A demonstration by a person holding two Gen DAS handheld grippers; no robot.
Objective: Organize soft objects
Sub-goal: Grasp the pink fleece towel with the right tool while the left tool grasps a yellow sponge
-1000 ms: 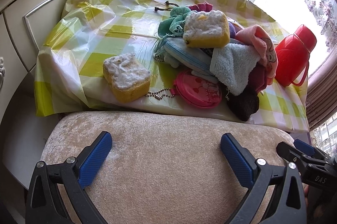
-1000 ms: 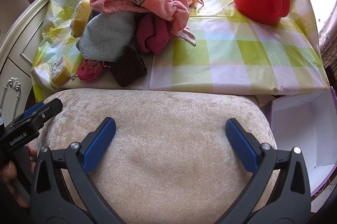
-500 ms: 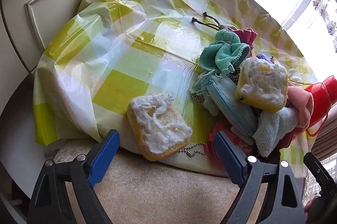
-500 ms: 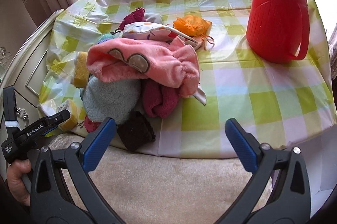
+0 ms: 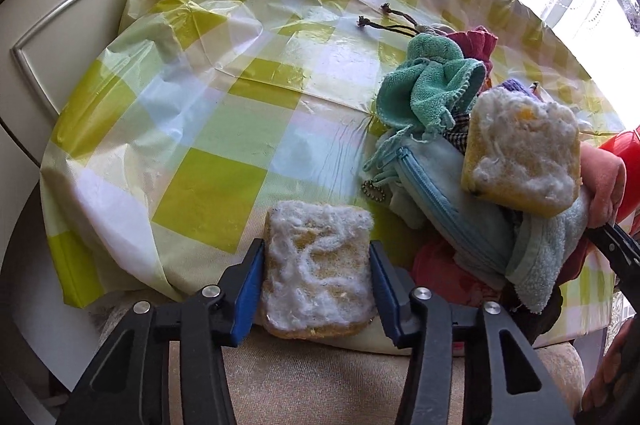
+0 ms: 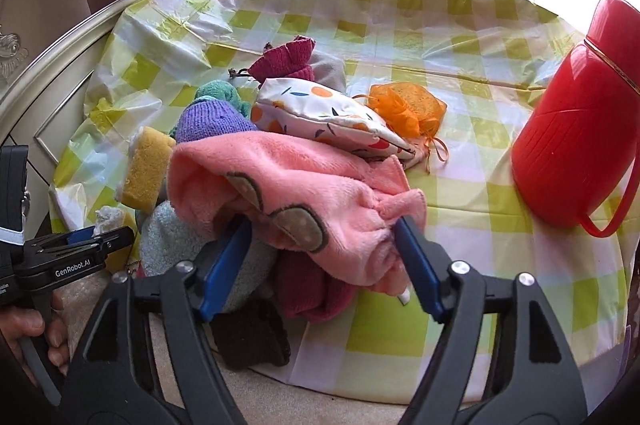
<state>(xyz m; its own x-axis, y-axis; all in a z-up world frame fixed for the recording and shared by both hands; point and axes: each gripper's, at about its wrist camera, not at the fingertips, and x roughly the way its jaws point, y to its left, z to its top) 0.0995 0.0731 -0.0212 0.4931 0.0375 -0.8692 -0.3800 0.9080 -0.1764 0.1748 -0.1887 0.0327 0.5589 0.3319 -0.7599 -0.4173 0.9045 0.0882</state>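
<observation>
— Yellow sponge (image 5: pixel 316 273) with white fluff on top lies at the near edge of the desk (image 5: pixel 208 129), right between the blue pads of the left gripper (image 5: pixel 316 281). What are the jaws doing?

— Closing on it. From the left wrist view both pads sit right against the sponge's sides, though I cannot tell how firmly they press.

— And to the right of it?

— A heap of soft things: a teal cloth (image 5: pixel 428 85), a pale blue zip pouch (image 5: pixel 440 193) under it, and a second yellow sponge (image 5: pixel 520 153) perched on top of the heap. The checked plastic cover on the desk is wrinkled and bare on the left side.

— Now the right wrist view.

— The right gripper (image 6: pixel 324 257) is at the pink plush towel (image 6: pixel 288 193), which drapes over the heap. Its jaws are closing too — the towel's lower fold bulges between the pads, which touch it on either side.

— Around it?

— A purple knit piece (image 6: pixel 212 121) and a fruit-print pouch (image 6: pixel 320 117) behind the towel, an orange mesh bag (image 6: pixel 404 109) just beside the pouch, a dark brown cloth (image 6: pixel 252 341) at the desk's near edge. A red jug (image 6: pixel 572 141) stands well apart on the right.

— Anything of the person?

— A hand (image 6: pixel 28 333) at the lower left, holding the other gripper's black frame.
</observation>
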